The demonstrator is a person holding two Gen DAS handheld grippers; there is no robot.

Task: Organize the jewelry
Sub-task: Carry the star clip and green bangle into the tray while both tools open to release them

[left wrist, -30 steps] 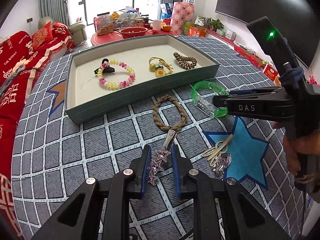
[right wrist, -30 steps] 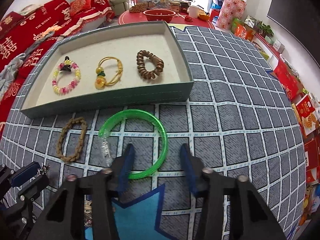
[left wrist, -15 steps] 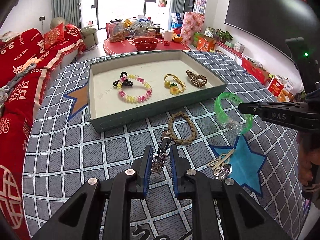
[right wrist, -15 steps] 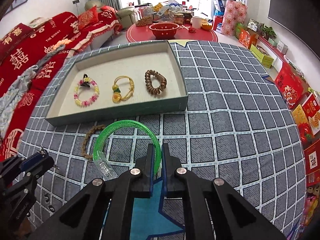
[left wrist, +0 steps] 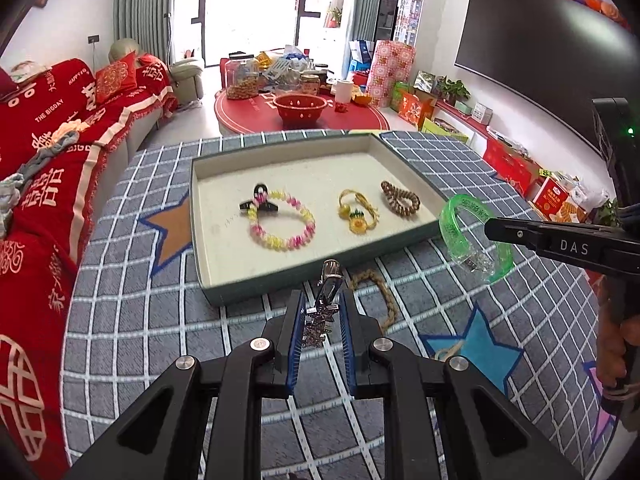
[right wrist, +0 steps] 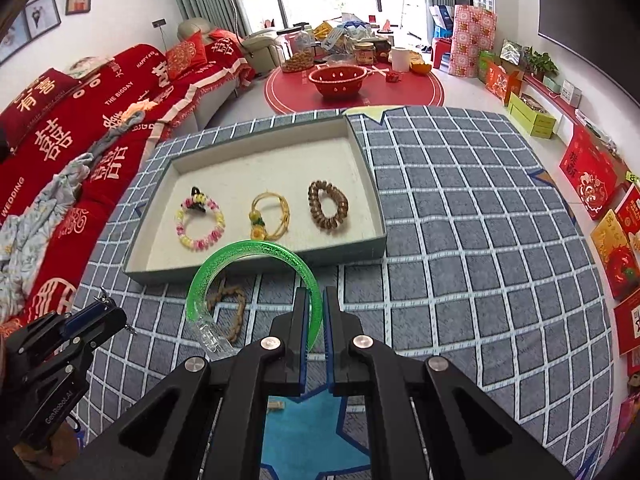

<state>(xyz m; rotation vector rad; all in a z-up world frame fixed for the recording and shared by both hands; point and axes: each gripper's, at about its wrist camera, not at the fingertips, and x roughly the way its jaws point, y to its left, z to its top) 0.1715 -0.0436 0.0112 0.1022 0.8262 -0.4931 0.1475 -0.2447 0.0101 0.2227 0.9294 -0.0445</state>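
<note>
The checked grey cloth (right wrist: 460, 208) bears a tray (right wrist: 256, 258) and braided bracelet (right wrist: 236, 312).

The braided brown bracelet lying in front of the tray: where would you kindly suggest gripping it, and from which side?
Grip the braided brown bracelet across one strand of its loop, coming from above: it lies flat on the checked cloth, so only its thin cord offers something to pinch.

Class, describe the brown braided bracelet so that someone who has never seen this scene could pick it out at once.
Start at the shallow green tray on the grey checked cloth. Just in front of its near wall, outside it, the braided bracelet lies flat on the cloth, partly behind the green bangle. Unlike the beaded brown bracelet inside the tray, it is a plaited cord loop, and no jaws hold it.
</note>
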